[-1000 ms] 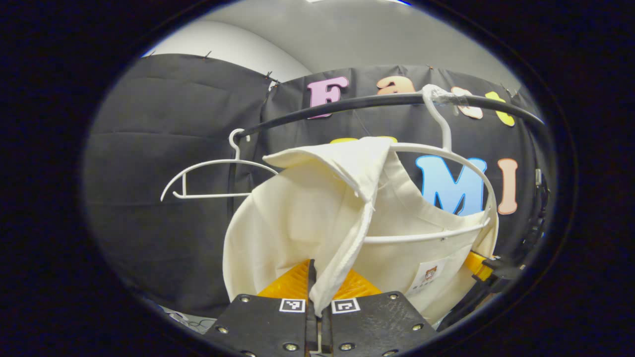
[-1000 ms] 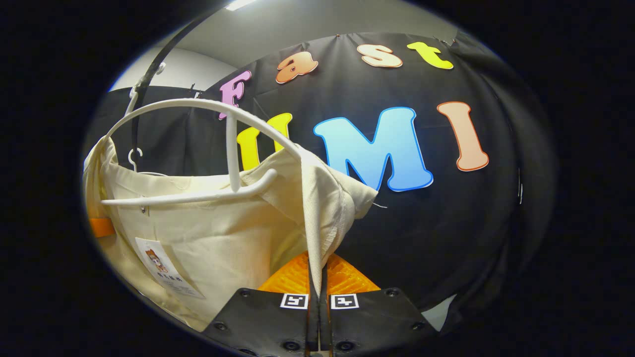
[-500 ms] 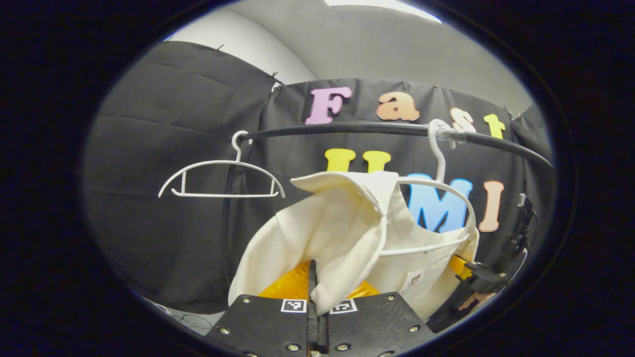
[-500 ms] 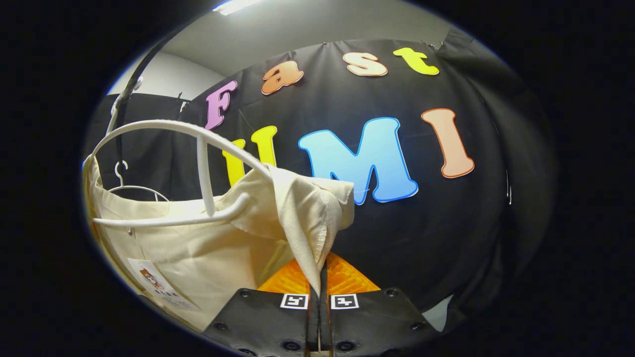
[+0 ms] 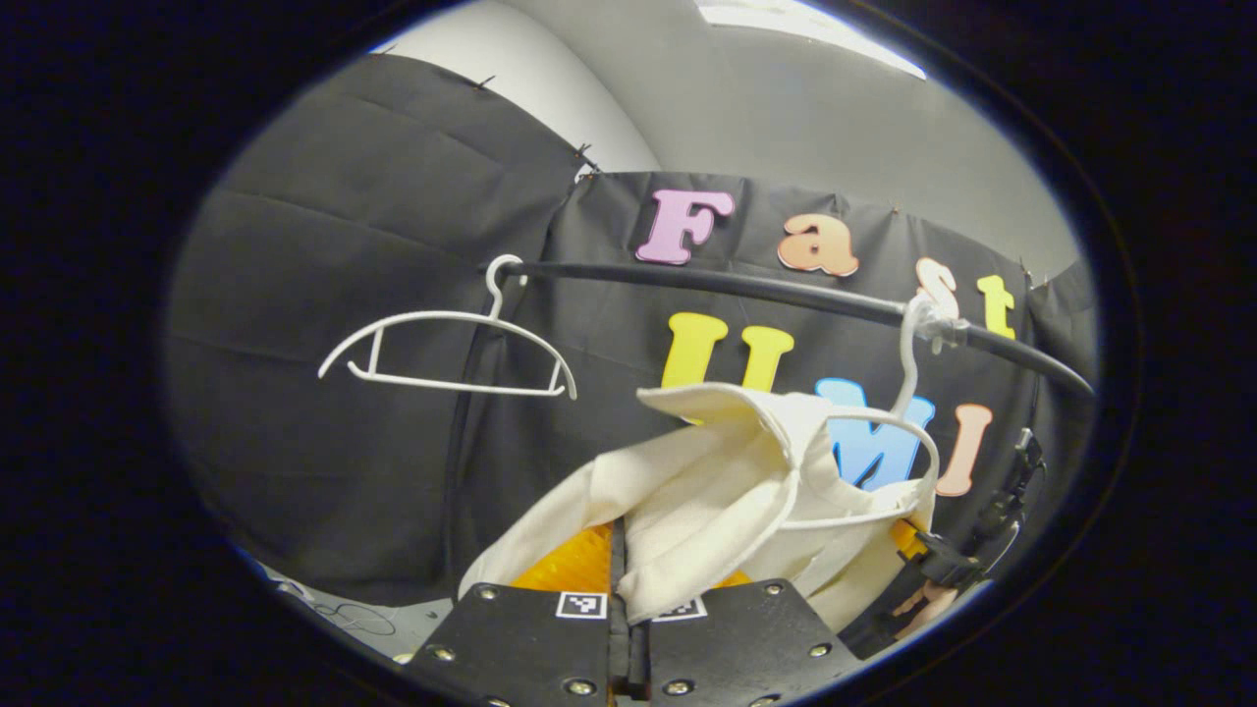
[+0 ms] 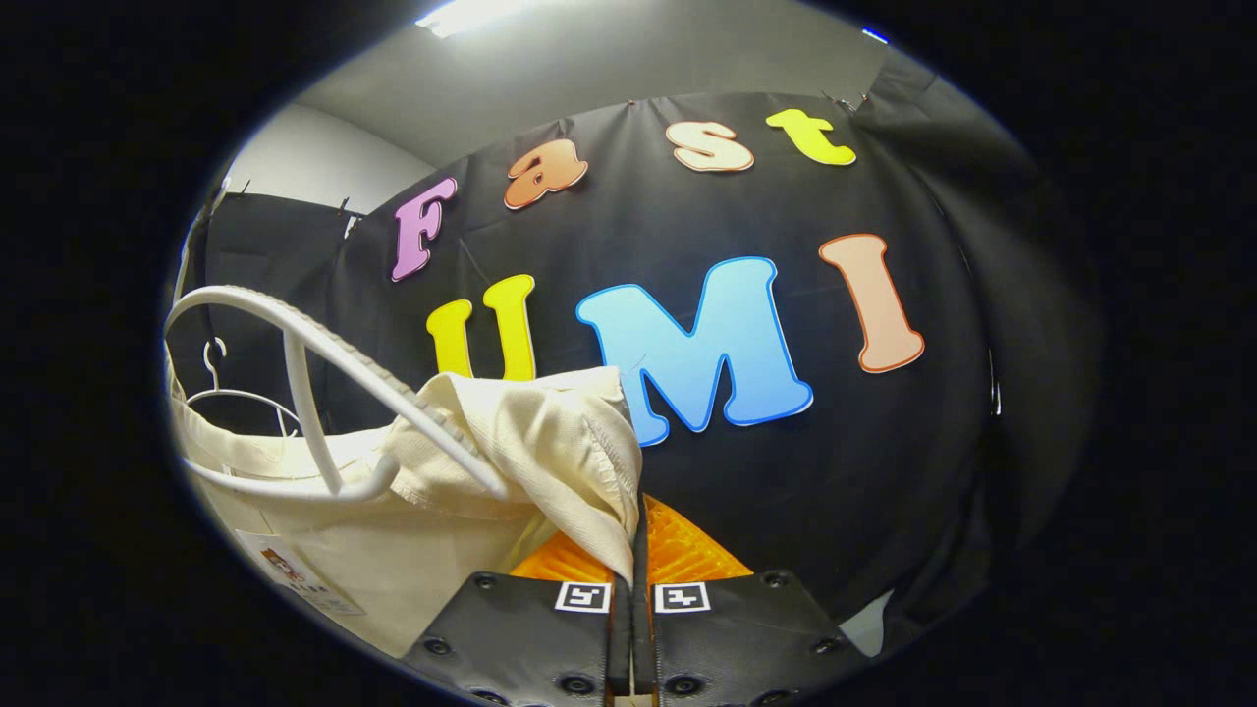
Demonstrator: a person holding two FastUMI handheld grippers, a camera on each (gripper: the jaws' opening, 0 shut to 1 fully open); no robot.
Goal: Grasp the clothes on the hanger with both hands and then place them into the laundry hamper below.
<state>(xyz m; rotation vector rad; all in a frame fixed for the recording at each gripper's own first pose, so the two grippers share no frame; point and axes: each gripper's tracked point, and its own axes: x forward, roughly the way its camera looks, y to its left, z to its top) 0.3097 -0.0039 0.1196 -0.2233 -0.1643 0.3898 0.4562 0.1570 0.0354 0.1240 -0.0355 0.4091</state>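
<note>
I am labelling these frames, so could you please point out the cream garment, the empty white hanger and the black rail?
cream garment (image 5: 687,501), left gripper view, on its folded front cloth.
empty white hanger (image 5: 447,319), left gripper view, on its curved top arm.
black rail (image 5: 746,287), left gripper view, mid-span of the bar.

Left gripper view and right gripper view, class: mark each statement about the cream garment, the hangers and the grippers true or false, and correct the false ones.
1. Both grippers are shut on the cream cloth garment. True: the left gripper and the right gripper each pinch a fold.
2. The garment lies in a hamper. False: it hangs partly on the white plastic hanger.
3. A second, bare white hanger hangs on the black rail. True.
4. The bare hanger touches the garment. False: it hangs apart, further along the rail.
</note>
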